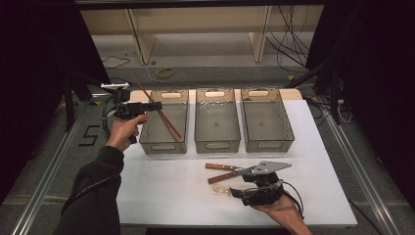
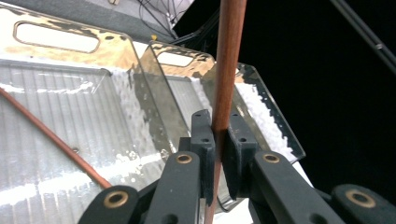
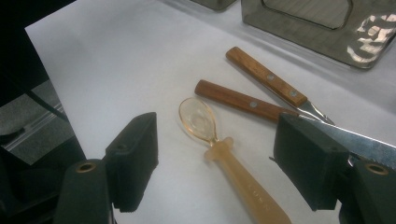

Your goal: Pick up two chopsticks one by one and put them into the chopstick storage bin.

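Wooden chopstick (image 2: 227, 70) pinched in left gripper (image 2: 217, 135) jaws, right gripper (image 3: 215, 158) jaws spread over amber spoon (image 3: 224, 156)

A big dark "5" (image 1: 88, 135) can be seen marked on the grey floor left of the table. Some embossed lettering is there on the amber spoon (image 3: 227, 161) handle, but it can't be made out.

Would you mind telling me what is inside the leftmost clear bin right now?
One brown chopstick lies slanted inside the leftmost bin. The left gripper holds a second chopstick over it; that gripper and the hand cover part of the bin's near-left edge.
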Demonstrator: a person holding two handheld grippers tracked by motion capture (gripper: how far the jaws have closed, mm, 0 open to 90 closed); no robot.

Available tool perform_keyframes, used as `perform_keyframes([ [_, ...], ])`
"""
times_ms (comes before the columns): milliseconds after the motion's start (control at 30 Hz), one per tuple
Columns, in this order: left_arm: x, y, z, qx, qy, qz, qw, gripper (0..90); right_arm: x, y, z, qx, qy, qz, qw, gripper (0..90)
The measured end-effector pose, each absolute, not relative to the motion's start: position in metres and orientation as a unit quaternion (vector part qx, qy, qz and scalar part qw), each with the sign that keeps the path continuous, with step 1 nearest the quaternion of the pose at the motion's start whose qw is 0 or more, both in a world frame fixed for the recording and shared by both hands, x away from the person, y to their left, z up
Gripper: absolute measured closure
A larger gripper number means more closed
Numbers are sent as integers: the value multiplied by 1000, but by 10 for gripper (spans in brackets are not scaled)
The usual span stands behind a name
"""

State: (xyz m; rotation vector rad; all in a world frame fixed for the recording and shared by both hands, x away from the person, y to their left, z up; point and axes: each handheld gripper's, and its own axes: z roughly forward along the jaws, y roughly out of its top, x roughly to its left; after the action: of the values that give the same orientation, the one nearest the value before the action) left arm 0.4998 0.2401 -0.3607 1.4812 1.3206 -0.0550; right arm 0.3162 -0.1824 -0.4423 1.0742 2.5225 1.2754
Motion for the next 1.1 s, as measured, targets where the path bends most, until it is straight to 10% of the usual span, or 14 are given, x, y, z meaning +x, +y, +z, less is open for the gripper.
perform_keyframes([
  [1100, 524, 215, -406, 656, 594, -40, 464, 827, 316, -183, -442, 353, 835, 418, 58, 316],
])
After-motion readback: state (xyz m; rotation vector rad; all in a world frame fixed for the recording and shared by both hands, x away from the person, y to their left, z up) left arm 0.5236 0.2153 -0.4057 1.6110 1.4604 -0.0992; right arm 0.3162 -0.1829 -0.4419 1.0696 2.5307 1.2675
